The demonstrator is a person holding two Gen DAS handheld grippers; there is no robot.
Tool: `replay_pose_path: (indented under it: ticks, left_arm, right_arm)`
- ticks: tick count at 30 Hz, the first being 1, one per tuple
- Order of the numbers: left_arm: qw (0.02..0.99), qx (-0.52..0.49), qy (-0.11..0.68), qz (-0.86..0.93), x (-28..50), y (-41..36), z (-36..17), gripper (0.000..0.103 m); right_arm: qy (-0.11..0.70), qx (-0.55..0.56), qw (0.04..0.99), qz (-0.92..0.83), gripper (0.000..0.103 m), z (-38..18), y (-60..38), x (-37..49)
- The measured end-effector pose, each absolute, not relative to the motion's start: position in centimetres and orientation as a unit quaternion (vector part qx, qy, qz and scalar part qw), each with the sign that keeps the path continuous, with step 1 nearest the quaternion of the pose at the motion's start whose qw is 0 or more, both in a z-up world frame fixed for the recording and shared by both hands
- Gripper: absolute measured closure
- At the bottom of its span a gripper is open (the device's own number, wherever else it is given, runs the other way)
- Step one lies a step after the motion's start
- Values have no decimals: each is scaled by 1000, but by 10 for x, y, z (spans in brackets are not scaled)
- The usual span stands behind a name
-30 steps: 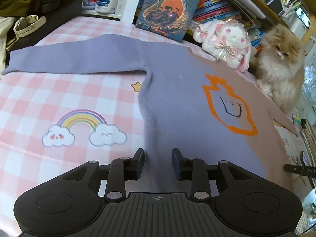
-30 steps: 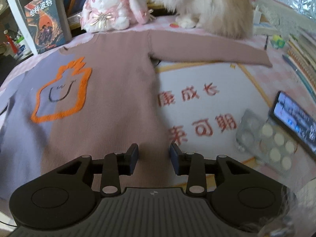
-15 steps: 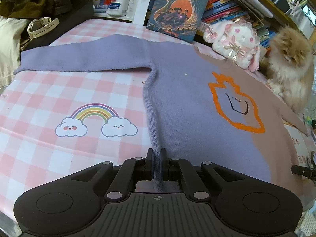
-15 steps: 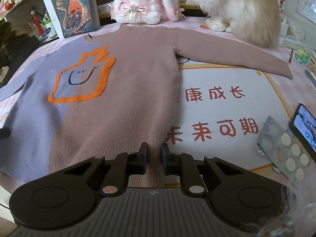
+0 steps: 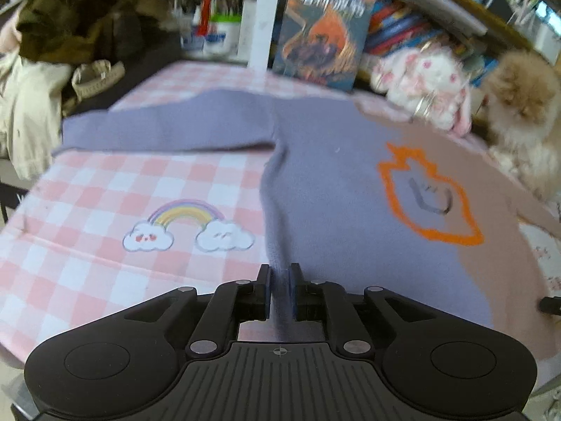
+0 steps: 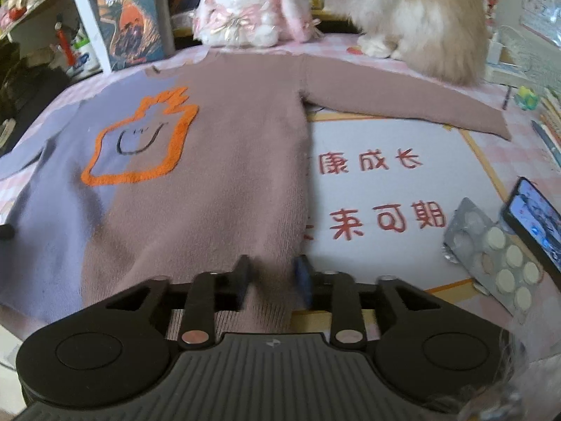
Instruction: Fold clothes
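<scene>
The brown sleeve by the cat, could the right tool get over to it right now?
Probably yes. The brown sleeve lies flat and uncovered, with bare mat between it and the right tool, whose jaws are opening around the sweater hem. The cat crowds its upper part.

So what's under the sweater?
The sweater lies on a pink checked cloth on one side and a white mat with red characters on the other. What it covers is hidden.

I see my right gripper (image 6: 271, 280) at 6 o'clock, jaws opening astride the mauve sweater's (image 6: 224, 161) hem edge. Cat (image 6: 413, 14) at 1 o'clock, plush bunny (image 6: 245, 14) at 12, pill blister (image 6: 491, 249) and phone (image 6: 536, 217) at 3.
</scene>
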State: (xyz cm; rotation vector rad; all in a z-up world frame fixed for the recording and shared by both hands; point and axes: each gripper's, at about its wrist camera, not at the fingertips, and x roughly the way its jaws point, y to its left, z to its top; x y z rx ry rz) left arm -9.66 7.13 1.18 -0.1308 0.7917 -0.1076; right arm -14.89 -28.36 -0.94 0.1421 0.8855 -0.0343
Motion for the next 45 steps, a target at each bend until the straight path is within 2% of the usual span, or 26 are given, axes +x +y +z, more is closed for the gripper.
replay_pose_path:
  ticks: [3,4,6,9,12,23,31,45]
  left_arm:
    - [932,-66,354,-49,-113,61,23,77]
    - [935,-66,345,-45,-117,57,26,69]
    - [941,-61,332,-33,-127,51,29,41]
    - [947,-57,317,-16,-142,43,32,28]
    - [948,-63,312,-10,-157,36,32,20]
    - [952,-56,301,-11,-187,11,36,16]
    - [945,-43,325,-8,-186,3,34,16]
    - [934,-36,355,-22,-177,25,21,16]
  right_arm:
    - [403,62,913,-26,41,-1,-283,-158]
    - [394,58,917,-29,32,2,-282,-161]
    - [378,50,924,-34,22,6,-281,-169]
    - [361,44,931,-37,14,8,-283,-179]
    - [347,36,936,-38,9,9,-283,-188]
    - [346,36,937,-43,7,7,-282,-206]
    - [346,49,936,-46,6,7,-282,-208]
    - [356,48,932,-53,6,5,-256,-208]
